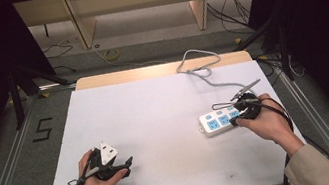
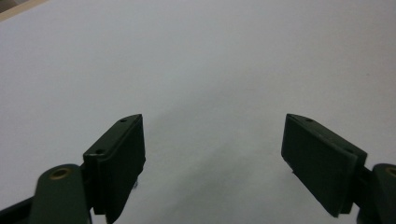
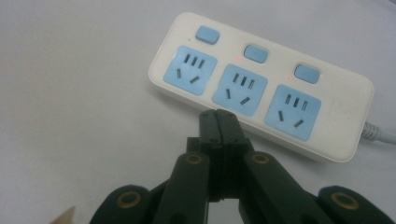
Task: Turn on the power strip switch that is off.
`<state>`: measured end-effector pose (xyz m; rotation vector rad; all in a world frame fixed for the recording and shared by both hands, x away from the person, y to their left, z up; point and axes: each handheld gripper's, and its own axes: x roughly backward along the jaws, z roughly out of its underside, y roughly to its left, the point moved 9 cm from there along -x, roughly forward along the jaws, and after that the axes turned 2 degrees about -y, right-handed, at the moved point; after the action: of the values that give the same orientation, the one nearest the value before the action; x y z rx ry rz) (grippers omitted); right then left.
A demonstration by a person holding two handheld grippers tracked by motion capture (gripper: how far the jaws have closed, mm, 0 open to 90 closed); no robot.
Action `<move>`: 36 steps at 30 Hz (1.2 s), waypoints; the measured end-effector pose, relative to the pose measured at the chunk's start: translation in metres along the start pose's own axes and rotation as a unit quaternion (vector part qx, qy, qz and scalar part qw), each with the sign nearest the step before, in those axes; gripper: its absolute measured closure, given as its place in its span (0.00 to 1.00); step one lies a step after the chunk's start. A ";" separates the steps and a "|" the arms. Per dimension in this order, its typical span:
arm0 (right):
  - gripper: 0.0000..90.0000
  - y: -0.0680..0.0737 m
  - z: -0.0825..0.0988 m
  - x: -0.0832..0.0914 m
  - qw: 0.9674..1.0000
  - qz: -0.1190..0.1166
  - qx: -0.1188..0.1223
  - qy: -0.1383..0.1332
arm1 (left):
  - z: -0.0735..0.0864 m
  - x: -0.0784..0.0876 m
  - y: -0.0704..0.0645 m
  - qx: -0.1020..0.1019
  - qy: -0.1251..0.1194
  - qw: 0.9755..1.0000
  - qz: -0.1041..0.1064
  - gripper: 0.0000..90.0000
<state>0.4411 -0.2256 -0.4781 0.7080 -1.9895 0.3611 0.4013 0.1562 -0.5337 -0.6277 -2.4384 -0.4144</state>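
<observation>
White worktop [image 1: 157, 124], a sheet laid over a wooden table, with bare floor, cables and dark curtains around it.

Power strip [image 1: 220, 120]: white, three blue sockets each with a blue switch, lying flat near the right edge of the worktop, roughly midway between far and near edges. Its grey cord [image 1: 199, 69] runs from the strip's right end toward the far edge and loops there. In the right gripper view small red lights show beside the switches.

Right gripper [image 1: 237, 110]: held in the person's right hand [image 1: 266, 123], forearm entering from the near right corner, sleeve beige. Gripper angled toward the strip from its right end. Right gripper view: the two black jaws pressed flat together, nothing between them, tips poised at the near long side of the strip, level with the gap between the middle and right-hand sockets. Whether the tips touch the casing cannot be told.

Left gripper [image 1: 126, 163]: in the left hand [image 1: 94, 183] near the near left corner, resting low on the worktop, pointing right. Left gripper view: jaws spread wide apart, nothing between them, bare white surface ahead. Well apart from the strip.
</observation>
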 end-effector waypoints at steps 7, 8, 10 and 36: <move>1.00 -0.002 -0.004 0.000 1.000 0.001 0.000 0.001 | 0.000 0.000 0.000 0.000 0.000 1.000 0.000 0.24; 1.00 -0.002 -0.004 0.000 1.000 0.000 0.000 0.001 | 0.000 0.000 0.000 0.000 0.000 1.000 0.000 0.24; 1.00 -0.002 -0.005 -0.001 1.000 0.000 -0.002 0.002 | 0.000 0.000 0.000 -0.001 0.001 1.000 -0.001 0.24; 1.00 -0.003 -0.015 -0.010 1.000 0.001 0.000 0.014 | 0.000 0.000 0.000 -0.002 0.001 1.000 -0.001 0.24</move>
<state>0.4573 -0.2166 -0.4792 0.6973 -1.9644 0.3714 0.4018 0.1562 -0.5339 -0.6271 -2.4377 -0.4189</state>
